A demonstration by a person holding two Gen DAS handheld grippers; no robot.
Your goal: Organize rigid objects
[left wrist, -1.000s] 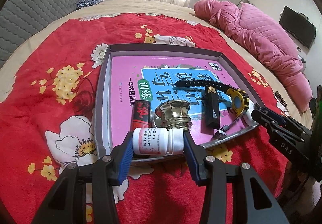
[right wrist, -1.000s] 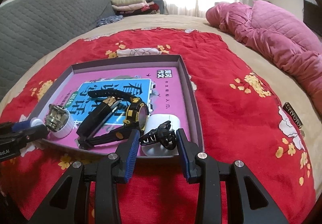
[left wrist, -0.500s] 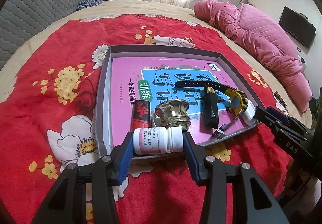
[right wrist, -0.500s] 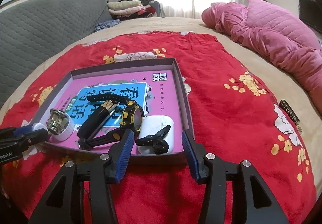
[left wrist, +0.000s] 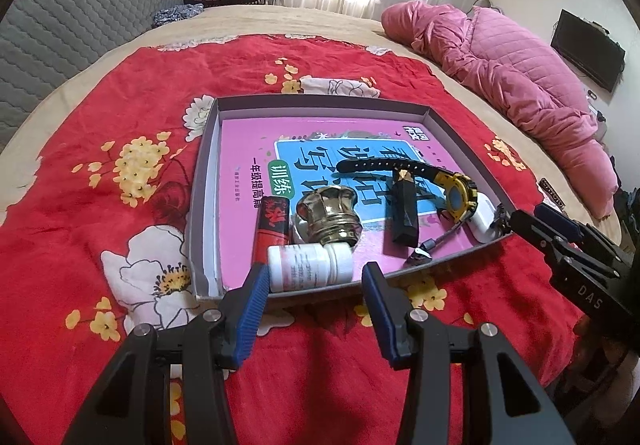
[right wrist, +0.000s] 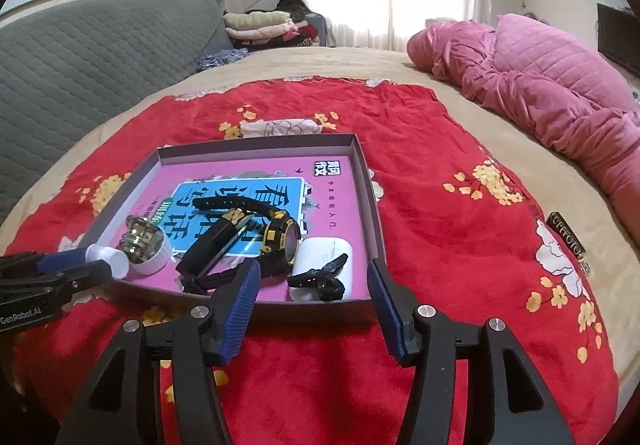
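Note:
A grey tray (left wrist: 202, 181) lined with a pink book lies on the red floral blanket. In it are a white pill bottle (left wrist: 310, 268), a red-black lighter (left wrist: 272, 223), a gold-capped white jar (left wrist: 329, 215), a black bar (left wrist: 405, 210), a yellow-black watch (left wrist: 456, 191), a white earbud case (right wrist: 326, 263) and a black hair clip (right wrist: 320, 279). My left gripper (left wrist: 312, 291) is open, its fingers either side of the pill bottle at the tray's near edge. My right gripper (right wrist: 314, 287) is open and empty, just before the hair clip.
A pink quilt (right wrist: 560, 93) lies at the right. A grey padded headboard (left wrist: 72, 29) is at the left and folded clothes (right wrist: 260, 27) at the back. A small dark gold-lettered bar (right wrist: 566, 237) lies on the blanket to the right of the tray.
My left gripper opened and let go of the pill bottle, which now lies in the tray. My right gripper released the hair clip beside the earbud case, opened wide and drew back.

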